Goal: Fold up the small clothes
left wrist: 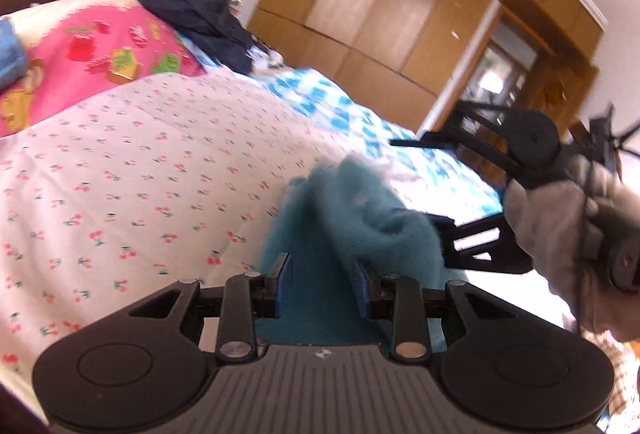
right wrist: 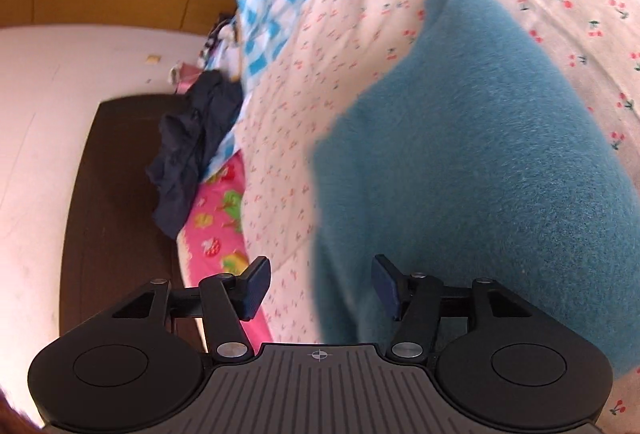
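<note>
A fuzzy teal garment [left wrist: 352, 209] lies bunched on the cherry-print bed cover [left wrist: 140, 169]. My left gripper [left wrist: 322, 284] is open, its blue pads on either side of a fold of the teal cloth without pinching it. In the right wrist view the teal garment [right wrist: 480, 161] fills the right half. My right gripper [right wrist: 320, 288] is open wide, with the cloth's edge between the fingers near the right pad [right wrist: 386, 286]. The right gripper [left wrist: 460, 238], held by a gloved hand [left wrist: 568, 218], shows at the right of the left wrist view, close to the garment.
A pink cartoon-print blanket [left wrist: 104, 53], a dark navy pile of clothes [left wrist: 196, 17] and a blue-checked sheet [left wrist: 340, 101] lie at the head of the bed. A dark wooden headboard [right wrist: 112, 193] and wooden wardrobes [left wrist: 400, 5] stand behind.
</note>
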